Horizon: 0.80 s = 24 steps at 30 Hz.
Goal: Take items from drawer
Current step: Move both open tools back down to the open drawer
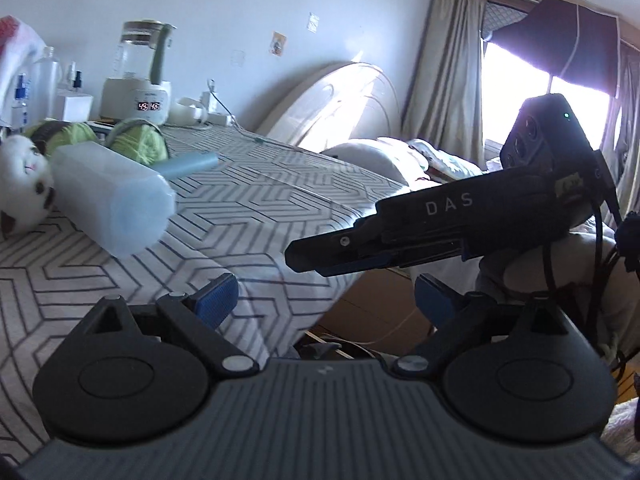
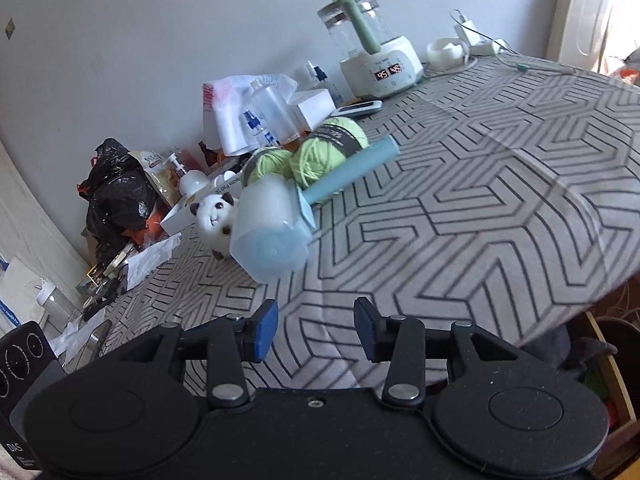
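Both grippers empty above the patterned cloth (image 2: 480,184): left gripper (image 1: 326,298) spread wide, right gripper (image 2: 316,330) parted to a middling gap, nothing between the pads (image 2: 266,330). Out of the drawer already, by the look of it: lint roller (image 2: 276,232) lying on its side mid-table, two balls of green yarn (image 2: 320,152) just behind, touching the roller's pale blue handle (image 2: 352,172), and a small plush toy (image 2: 214,216) pressed against the roller's left side. Drawer (image 2: 612,360) only glimpsed, low at the right past the cloth's hanging edge, something dark and something green inside, too hidden to name. Likely light, the whole lot. Roller cover smooth, hard plastic, apt to slip and roll, so better pinched on the slim stiff handle. Yarn soft and springy, safest squeezed across the paper band. Plush soft, forgiving anywhere. Plenty of bare cloth near and to the right for setting things down; clutter and a kettle (image 2: 372,52) crowding the far left. Cloth edge dropping off at the right, right above the drawer, likely to snag a rising gripper.
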### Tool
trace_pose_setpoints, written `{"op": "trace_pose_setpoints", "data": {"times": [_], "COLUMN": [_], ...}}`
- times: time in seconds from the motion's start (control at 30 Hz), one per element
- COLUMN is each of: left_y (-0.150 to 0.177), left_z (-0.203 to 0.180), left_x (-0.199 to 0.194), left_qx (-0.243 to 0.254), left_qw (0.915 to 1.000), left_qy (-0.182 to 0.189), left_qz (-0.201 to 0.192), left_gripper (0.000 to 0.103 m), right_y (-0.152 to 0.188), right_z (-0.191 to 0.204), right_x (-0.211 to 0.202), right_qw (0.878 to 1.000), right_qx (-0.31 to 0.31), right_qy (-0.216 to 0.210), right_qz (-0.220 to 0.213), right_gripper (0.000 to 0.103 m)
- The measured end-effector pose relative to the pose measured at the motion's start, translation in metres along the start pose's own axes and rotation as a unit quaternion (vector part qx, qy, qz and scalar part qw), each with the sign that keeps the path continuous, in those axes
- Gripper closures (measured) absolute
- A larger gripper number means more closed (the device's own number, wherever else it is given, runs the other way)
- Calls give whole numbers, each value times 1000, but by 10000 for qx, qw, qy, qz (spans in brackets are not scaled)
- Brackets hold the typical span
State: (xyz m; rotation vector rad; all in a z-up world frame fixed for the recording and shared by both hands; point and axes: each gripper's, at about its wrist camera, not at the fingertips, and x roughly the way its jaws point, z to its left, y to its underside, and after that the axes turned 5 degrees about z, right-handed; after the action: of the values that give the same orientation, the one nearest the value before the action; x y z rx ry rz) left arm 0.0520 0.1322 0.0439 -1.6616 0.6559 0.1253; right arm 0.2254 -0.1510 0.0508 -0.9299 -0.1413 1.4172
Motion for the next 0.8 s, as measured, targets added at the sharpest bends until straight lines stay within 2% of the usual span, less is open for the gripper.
{"op": "trace_pose_setpoints", "data": {"times": [0.1,0.17,0.3,0.37,0.43,0.53,0.63,0.73,0.8], "left_y": [11,21,53,73,93,122,142,162,175], "left_z": [-22,-34,-46,-49,-50,-55,-49,-44,-40], "left_x": [22,39,85,110,130,154,172,190,203], "left_qx": [344,541,520,502,566,1032,1079,1116,1140], "left_qw": [9988,9966,9872,9796,9734,9648,9584,9516,9468], "left_qy": [18,68,365,443,345,42,78,121,150], "left_qz": [349,615,1463,1893,2194,2419,2640,2860,3006], "left_gripper": [6,6,6,6,6,6,8,11,11], "right_y": [14,21,47,60,76,99,122,143,151], "right_z": [-28,-46,-87,-110,-137,-174,-208,-236,-246], "right_x": [-15,-20,-2,9,24,41,51,54,58], "right_qw": [9992,9979,9849,9728,9606,9409,9149,8723,8602], "right_qx": [395,644,1361,1752,2192,2769,3602,4710,4956], "right_qy": [-1,80,956,1353,1473,1637,1435,990,937], "right_qz": [42,84,473,682,869,1057,1120,866,756], "right_gripper": [54,49,39,39,39,39,44,48,50]}}
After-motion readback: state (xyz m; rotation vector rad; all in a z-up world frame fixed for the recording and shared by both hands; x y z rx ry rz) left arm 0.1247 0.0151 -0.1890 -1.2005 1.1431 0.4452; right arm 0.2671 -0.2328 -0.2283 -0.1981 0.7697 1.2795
